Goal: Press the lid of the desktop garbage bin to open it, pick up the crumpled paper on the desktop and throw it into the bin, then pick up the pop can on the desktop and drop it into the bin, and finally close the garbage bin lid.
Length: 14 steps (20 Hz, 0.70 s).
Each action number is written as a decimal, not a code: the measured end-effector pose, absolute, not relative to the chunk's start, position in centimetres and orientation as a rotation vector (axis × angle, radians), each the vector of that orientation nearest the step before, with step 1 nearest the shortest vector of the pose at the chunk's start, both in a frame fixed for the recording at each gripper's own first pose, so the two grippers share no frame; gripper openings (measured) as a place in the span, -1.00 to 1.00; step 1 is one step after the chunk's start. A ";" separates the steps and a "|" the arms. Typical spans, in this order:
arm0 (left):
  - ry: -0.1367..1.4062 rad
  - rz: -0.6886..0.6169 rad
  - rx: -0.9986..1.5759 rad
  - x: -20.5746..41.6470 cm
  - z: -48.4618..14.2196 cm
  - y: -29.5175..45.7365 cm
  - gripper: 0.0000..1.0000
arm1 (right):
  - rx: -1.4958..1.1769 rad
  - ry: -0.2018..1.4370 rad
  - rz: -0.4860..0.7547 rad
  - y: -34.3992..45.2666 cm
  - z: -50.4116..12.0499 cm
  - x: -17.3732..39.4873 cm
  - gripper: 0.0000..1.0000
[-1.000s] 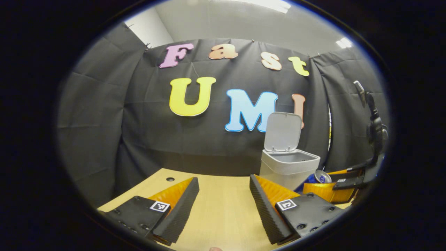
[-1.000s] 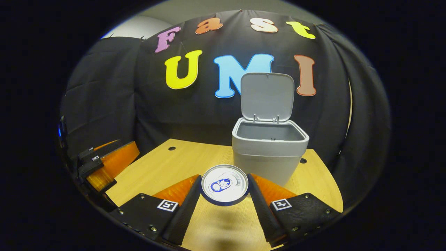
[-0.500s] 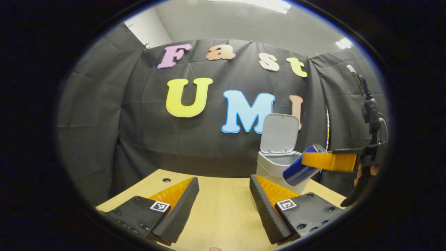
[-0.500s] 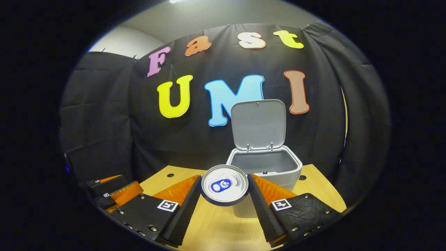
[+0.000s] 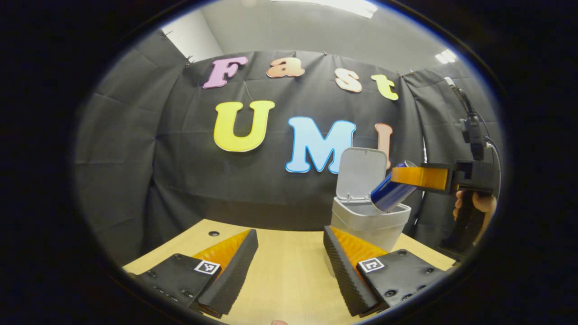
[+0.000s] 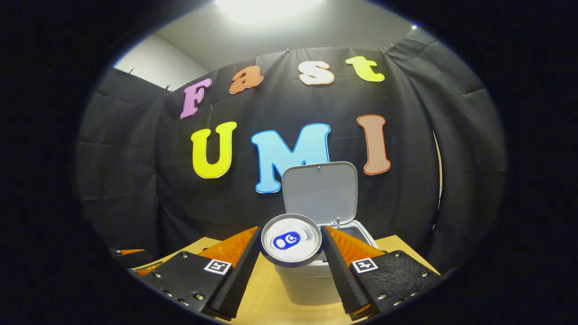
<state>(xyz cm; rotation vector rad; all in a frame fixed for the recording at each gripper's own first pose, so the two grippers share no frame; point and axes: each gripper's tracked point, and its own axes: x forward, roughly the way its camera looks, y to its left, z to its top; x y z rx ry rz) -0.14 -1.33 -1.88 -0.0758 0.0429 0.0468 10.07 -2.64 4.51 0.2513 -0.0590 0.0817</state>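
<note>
A grey bin (image 5: pixel 368 221) stands on the wooden table, its lid (image 5: pixel 361 174) swung up and open. My right gripper (image 6: pixel 291 253) is shut on a blue pop can (image 6: pixel 291 239) whose silver top faces the camera. In the left gripper view that can (image 5: pixel 392 192) hangs tilted, its bottom end over the bin's opening, held by the right gripper (image 5: pixel 417 177) and a hand (image 5: pixel 474 205). In the right gripper view the bin (image 6: pixel 311 275) and its raised lid (image 6: pixel 320 192) stand just behind the can. My left gripper (image 5: pixel 289 259) hovers open over the table, nothing between its fingers.
The wooden table (image 5: pixel 289 275) has a small round hole (image 5: pixel 213 234) near its back left corner. Black cloth walls close the booth behind and at both sides. The left gripper's fingers (image 6: pixel 135 266) show at the lower left in the right gripper view.
My right gripper has lifted the can off the table and carried it up and forward until it hangs over the open bin. The left gripper has stayed almost still.
</note>
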 end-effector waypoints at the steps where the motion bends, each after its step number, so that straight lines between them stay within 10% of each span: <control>1: 0.040 0.048 -0.075 -0.1 -1.8 -1.3 0.92 | 0.252 -0.064 0.073 -2.8 4.6 10.7 0.64; 14: 0.036 0.060 -0.071 -1.0 -1.9 -0.8 0.90 | 0.135 0.070 0.040 -1.4 0.2 16.0 0.67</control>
